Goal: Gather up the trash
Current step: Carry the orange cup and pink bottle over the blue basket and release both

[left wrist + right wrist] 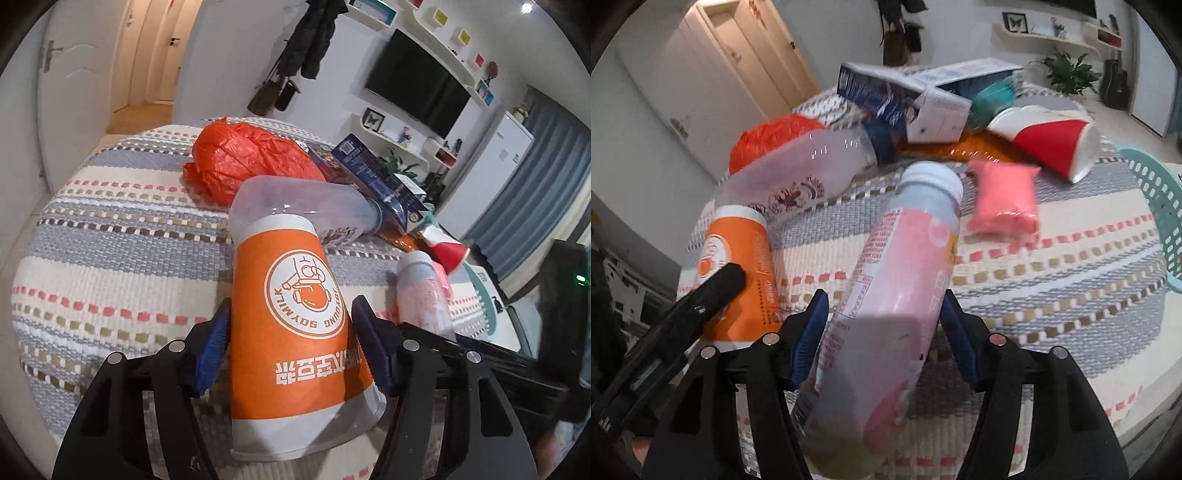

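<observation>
Left wrist view: both grippers at the trash on the striped surface [110, 229].

Left gripper [290, 343] jaws clamp the lying orange cup [295, 332]; right gripper [882, 328] jaws straddle the pink bottle [886, 314], contact unclear.

Trash spread over my striped surface [110, 229].
An orange soymilk cup [295, 332] lies on its side, a pink-labelled bottle [886, 295] with a white cap beside it. Behind: a clear bottle [798, 177], crumpled orange bag [247, 158], red cup [1049, 144], pink packet [1004, 195], 2 blue-and-white boxes [905, 99].
</observation>
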Tool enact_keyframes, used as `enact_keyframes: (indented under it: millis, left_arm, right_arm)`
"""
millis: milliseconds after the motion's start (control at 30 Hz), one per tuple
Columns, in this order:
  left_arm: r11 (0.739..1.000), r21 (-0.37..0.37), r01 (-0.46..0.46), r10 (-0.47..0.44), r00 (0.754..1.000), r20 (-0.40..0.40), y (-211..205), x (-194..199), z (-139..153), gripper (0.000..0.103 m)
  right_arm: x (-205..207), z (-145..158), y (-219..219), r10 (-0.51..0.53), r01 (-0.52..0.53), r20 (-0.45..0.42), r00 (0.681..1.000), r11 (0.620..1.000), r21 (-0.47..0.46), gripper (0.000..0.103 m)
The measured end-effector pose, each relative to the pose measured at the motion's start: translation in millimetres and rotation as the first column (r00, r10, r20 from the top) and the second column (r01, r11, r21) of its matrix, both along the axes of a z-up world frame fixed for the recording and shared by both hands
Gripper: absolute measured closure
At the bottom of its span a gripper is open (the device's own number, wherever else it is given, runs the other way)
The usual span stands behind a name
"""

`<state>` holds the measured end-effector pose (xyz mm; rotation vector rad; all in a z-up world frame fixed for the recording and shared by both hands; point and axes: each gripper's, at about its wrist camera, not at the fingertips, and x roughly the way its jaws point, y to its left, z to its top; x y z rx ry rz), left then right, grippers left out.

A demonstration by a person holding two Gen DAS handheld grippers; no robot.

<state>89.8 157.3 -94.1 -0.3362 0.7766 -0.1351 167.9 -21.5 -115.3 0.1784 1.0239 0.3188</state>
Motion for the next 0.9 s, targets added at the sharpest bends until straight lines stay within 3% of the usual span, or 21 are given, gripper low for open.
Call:
enact_keyframes:
  millis: [133,433,700,900]
  left_arm:
    - [1.0,-0.015,0.018,-0.018,1.0,0.01,2,-7,0,0.041]
    - [0.997,-0.045,0.068,-0.065,0.996,0.068,-5,-23,17,0.041]
    - [0.991,-0.023,0.131,-0.127,0.983,0.132,-37,-17,48,0.041]
    - [0.977,0.003,0.211,-0.208,0.961,0.184,-82,3,73,0.041]
  right_arm:
    - [-3,1,6,0.055,-0.055,0.012,0.998,0.998,-0.014,0.055]
    - [-16,18,-24,0.058,-0.06,0.059,0.997,0.998,0.032,0.056]
    - [-21,53,-69,-0.022,0.01,0.167,0.986,0.998,0.068,0.056]
    - [-23,78,-124,-0.121,0.102,0.243,0.962,0.991,0.09,0.056]
